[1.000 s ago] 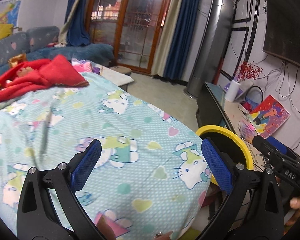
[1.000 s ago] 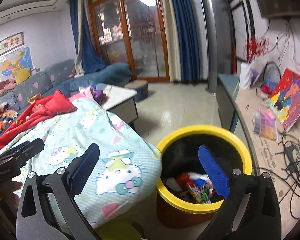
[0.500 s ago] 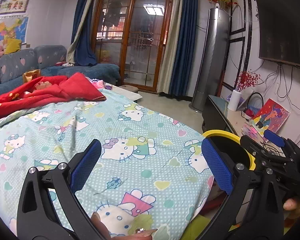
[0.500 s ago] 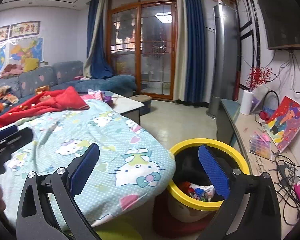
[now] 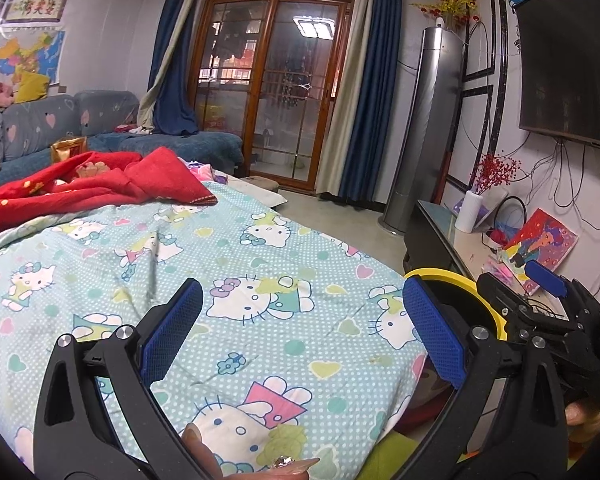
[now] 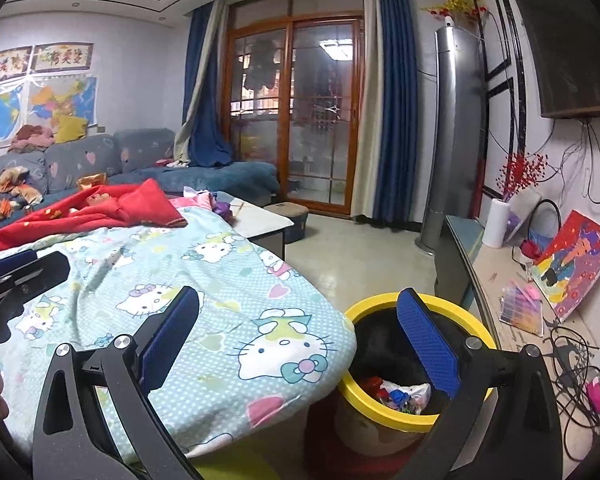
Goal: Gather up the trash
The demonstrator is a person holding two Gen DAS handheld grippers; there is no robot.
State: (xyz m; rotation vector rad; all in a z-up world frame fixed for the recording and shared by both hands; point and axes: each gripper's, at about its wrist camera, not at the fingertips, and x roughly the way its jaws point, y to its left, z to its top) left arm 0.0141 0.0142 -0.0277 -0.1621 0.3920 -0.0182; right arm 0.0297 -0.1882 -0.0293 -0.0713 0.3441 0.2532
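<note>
Big picture first: I'm over the quilt (image 5: 260, 280), pale blue with cat cartoons, which fills everything ahead of and under both tongs. Its open stretch shows no wrapper or scrap that I can make out; past the far left of my left tongs lies a heap of red cloth (image 5: 92, 184) with something gold and crinkly (image 5: 68, 148) beyond it, too small to call trash or not.

The bin (image 6: 416, 364), yellow rim, dark inside, sits just below and ahead of my right tongs, tucked against the quilt's edge. In the left wrist view only a slice of its rim shows, just beyond the right finger.

Inside the bin: a pile of coloured wrappers (image 6: 396, 394) at the bottom. So I judge a good part of the collecting is done.

Left tongs (image 5: 304, 332): fingers spread wide apart, nothing between them, hanging over the quilt.

Right tongs (image 6: 300, 344): also spread wide, carrying nothing; the right finger overlaps the bin mouth in view, the left finger is over the quilt.

What's left, as I read it: find any remaining piece. No clear target within reach of either tongs. The desk (image 6: 496, 280) to the right of the right tongs holds papers and cables, but nothing there reads as trash.
</note>
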